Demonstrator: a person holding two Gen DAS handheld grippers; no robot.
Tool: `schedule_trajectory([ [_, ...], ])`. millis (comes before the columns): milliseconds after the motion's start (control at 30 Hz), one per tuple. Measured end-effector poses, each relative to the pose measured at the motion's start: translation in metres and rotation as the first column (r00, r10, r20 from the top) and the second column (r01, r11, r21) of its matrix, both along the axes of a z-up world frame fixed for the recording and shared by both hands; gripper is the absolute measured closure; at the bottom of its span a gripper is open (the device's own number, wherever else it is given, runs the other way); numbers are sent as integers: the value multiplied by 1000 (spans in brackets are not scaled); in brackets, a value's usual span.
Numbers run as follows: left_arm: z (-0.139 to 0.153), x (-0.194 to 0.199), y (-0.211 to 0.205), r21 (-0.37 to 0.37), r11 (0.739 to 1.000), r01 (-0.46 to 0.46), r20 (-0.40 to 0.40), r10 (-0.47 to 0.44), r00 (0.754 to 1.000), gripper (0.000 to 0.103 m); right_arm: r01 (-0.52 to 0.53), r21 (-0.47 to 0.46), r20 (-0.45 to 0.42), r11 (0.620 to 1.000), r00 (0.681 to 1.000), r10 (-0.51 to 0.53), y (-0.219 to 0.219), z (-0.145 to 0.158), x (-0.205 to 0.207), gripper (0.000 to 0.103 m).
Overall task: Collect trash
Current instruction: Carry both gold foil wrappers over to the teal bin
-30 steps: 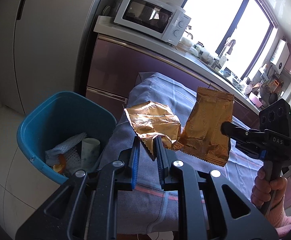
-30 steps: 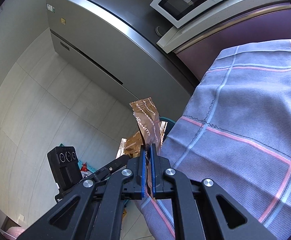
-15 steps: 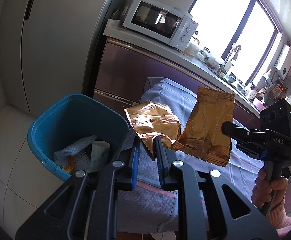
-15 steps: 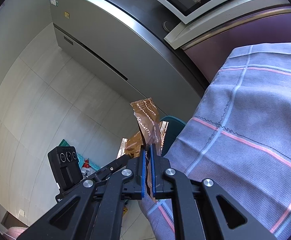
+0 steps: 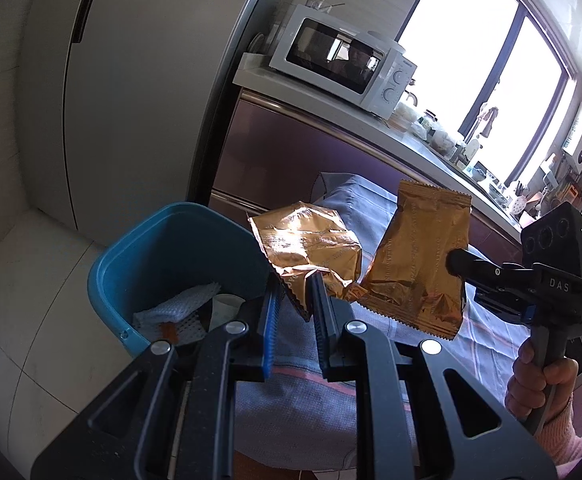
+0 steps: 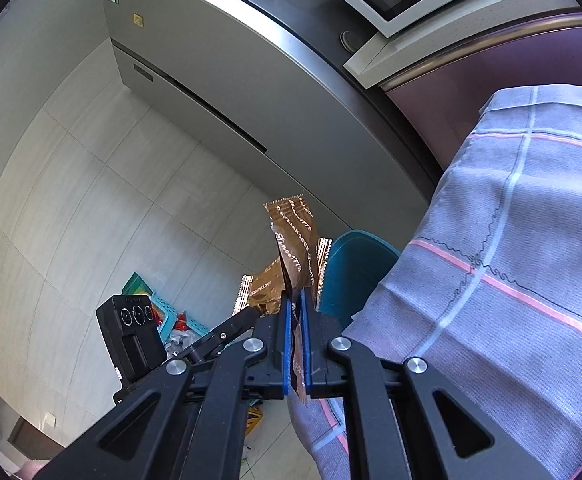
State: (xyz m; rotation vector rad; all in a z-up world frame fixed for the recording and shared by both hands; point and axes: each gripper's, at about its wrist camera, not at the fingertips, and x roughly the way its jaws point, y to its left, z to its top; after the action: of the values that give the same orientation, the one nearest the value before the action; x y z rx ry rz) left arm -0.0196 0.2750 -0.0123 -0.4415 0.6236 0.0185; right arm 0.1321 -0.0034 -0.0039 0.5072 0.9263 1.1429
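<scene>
Left gripper (image 5: 297,300): jaws narrow, pinching the lower corner of a crumpled gold wrapper (image 5: 307,246) so the bulk stands clear above the pads. Held out over the near edge of the cloth-covered table (image 5: 291,412), just beside the blue bin (image 5: 139,248), probably for a short carry and a drop.

Right gripper (image 6: 295,316): clamped tight on the seam of a flat gold wrapper (image 6: 293,240), which sticks up edge-on past the fingertips. Seen from the left wrist view, hanging just beside the crumpled one, lower corners about touching.

Bin on the floor against the table's end, mouth open upward, rim below the level of both wrappers; white mesh padding (image 5: 179,312) and a paper cup (image 5: 225,306) already inside, room left above them. Clear air between wrappers and rim. Fridge (image 5: 131,100) and purple cabinet front (image 5: 283,152) well behind the bin. Tiled floor to the bin's far side open. Likely snag only the cloth's hanging edge.
</scene>
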Motion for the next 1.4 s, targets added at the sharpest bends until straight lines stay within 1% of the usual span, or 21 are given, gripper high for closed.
schedule_trajectory([
  [300, -1, -3, 15, 1, 999, -41, -5, 41, 999, 86, -37, -6, -14, 999, 999, 37, 22, -2, 3, 99],
  [500, -3, -5, 22, 5, 998, -62, -13, 62, 998, 87, -56, -15, -40, 998, 998, 55, 35, -9, 6, 99],
  [567, -3, -5, 24, 5, 998, -68, -16, 68, 998, 89, -61, -18, -46, 998, 997, 60, 39, -11, 6, 99],
  [700, -5, -7, 27, 2, 997, -78, -20, 78, 997, 89, -68, -29, -50, 997, 997, 66, 49, -14, 6, 99],
  [1100, -21, 5, 39, 3, 993, -120, -62, 120, 991, 89, -92, -73, -80, 993, 993, 86, 78, -24, 8, 99],
  [1400, -30, 12, 43, 13, 991, -132, -73, 133, 988, 89, -113, -99, -107, 989, 989, 103, 95, -32, 10, 99],
])
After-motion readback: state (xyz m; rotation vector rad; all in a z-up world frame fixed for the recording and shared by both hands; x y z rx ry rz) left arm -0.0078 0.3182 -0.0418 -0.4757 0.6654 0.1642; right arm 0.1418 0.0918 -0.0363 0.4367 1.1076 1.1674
